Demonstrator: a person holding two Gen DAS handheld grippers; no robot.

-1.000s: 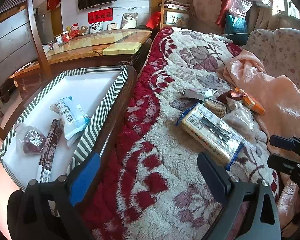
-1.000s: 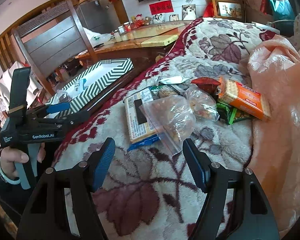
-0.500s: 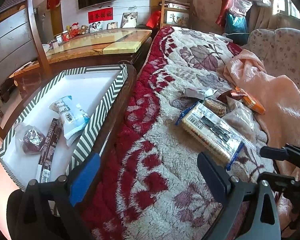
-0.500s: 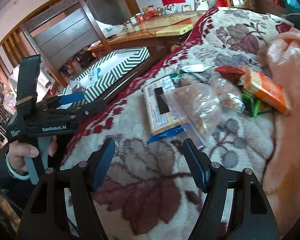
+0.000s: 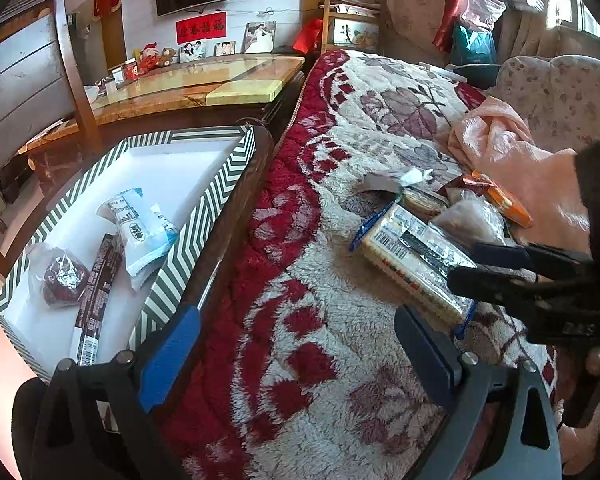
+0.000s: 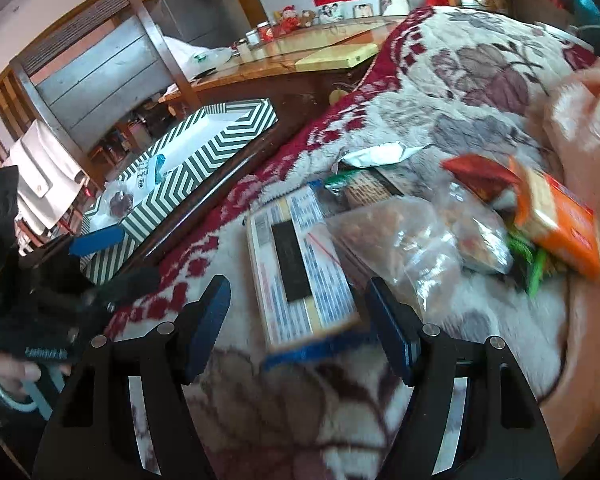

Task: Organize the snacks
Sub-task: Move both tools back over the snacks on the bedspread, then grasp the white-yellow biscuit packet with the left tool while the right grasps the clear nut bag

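A pile of snacks lies on the flowered blanket (image 5: 308, 320): a long cracker pack (image 6: 300, 264) (image 5: 412, 260), a clear bag of nuts (image 6: 404, 240), an orange biscuit pack (image 6: 560, 220) and a silver wrapper (image 6: 376, 154). My right gripper (image 6: 300, 316) is open, its fingers on either side of the cracker pack's near end, not pressing it. My left gripper (image 5: 296, 344) is open over bare blanket beside the striped box (image 5: 204, 216). The box holds a white-blue packet (image 5: 140, 232), a dark bar (image 5: 96, 280) and a red foil sweet (image 5: 64, 276).
The striped box sits on a wooden rail at the blanket's left edge. A wooden table (image 5: 204, 84) and a chair back (image 5: 24, 80) stand behind it. A pink cloth (image 5: 512, 152) lies right of the snack pile.
My right gripper has moved forward to the cracker pack, which now lies between its fingers. In the left wrist view it has come in from the right. The left gripper stayed still.
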